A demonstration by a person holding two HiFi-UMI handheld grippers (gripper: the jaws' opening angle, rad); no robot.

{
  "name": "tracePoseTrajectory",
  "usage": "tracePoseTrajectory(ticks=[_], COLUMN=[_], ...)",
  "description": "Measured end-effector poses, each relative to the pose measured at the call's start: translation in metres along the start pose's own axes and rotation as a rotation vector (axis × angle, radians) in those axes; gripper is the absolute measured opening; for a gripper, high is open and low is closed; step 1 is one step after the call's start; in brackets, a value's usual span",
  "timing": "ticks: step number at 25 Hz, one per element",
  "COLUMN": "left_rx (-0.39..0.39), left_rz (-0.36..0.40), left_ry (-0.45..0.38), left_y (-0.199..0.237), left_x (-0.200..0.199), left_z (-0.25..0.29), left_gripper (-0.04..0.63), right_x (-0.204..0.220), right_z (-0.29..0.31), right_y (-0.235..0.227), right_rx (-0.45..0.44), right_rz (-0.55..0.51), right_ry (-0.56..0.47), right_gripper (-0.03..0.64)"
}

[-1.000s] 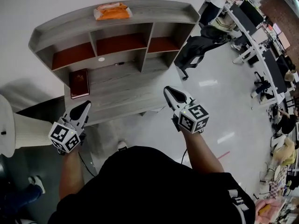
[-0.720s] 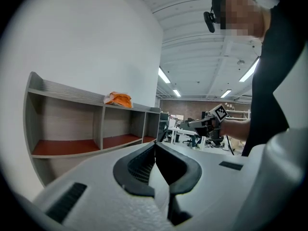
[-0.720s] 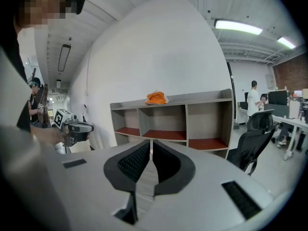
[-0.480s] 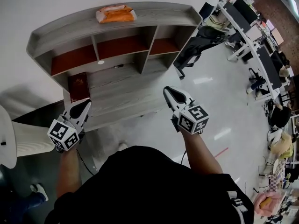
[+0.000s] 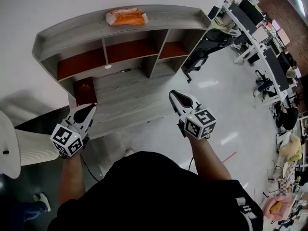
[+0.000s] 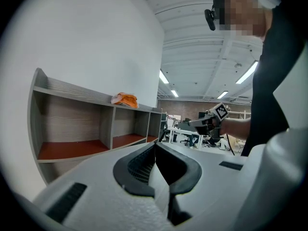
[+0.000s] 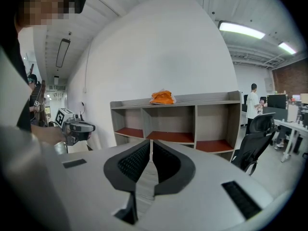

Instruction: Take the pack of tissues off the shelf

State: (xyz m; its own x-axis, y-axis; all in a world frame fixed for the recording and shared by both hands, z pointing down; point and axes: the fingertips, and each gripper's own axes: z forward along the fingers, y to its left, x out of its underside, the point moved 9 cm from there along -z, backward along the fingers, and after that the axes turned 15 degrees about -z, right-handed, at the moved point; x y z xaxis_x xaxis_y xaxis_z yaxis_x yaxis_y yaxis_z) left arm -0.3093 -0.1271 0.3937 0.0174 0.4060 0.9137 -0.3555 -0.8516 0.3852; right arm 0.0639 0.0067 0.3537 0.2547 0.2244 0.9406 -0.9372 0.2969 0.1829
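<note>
As tissues [image 5: 126, 17] top shelf [image 5: 72, 28], right gripper [image 5: 175, 95] apart

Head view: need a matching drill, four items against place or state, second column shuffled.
Items:
1. pack of tissues
2. dark red book
3. black office chair
4. right hand-held gripper

Place or state:
A. on the floor, right of the shelf
B. jaws together, nothing between them
C. on the shelf's top board
D. on the lower board, left end

Pairs: 1-C, 2-D, 3-A, 4-B
</note>
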Motion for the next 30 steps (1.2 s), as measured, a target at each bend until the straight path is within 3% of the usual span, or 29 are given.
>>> tracePoseTrajectory(ticks=[14, 23, 30], left_rx=[-0.017, -0.013, -0.060], left_rz=[-0.018, -0.017, -0.003], left_ry=[-0.039, -0.048, -0.065], left_y=[0.025, 0.015, 0.009], left_x=[0.002, 0.011, 0.006], left_z=[-0.034, -0.043, -0.059], left_gripper=[0.018, 0.018, 0.018], right_x=[-0.015, -0.016, -0.019], right_z=[0.020, 0.010, 0.014], right_y=[0.037, 0.043, 0.047], right_rx=[-0.031, -0.022, -0.062], right_rz=[-0.025, -0.031, -0.042], right_ry=[0.004, -0.006, -0.032], right_gripper=[0.026, 0.026, 0.026])
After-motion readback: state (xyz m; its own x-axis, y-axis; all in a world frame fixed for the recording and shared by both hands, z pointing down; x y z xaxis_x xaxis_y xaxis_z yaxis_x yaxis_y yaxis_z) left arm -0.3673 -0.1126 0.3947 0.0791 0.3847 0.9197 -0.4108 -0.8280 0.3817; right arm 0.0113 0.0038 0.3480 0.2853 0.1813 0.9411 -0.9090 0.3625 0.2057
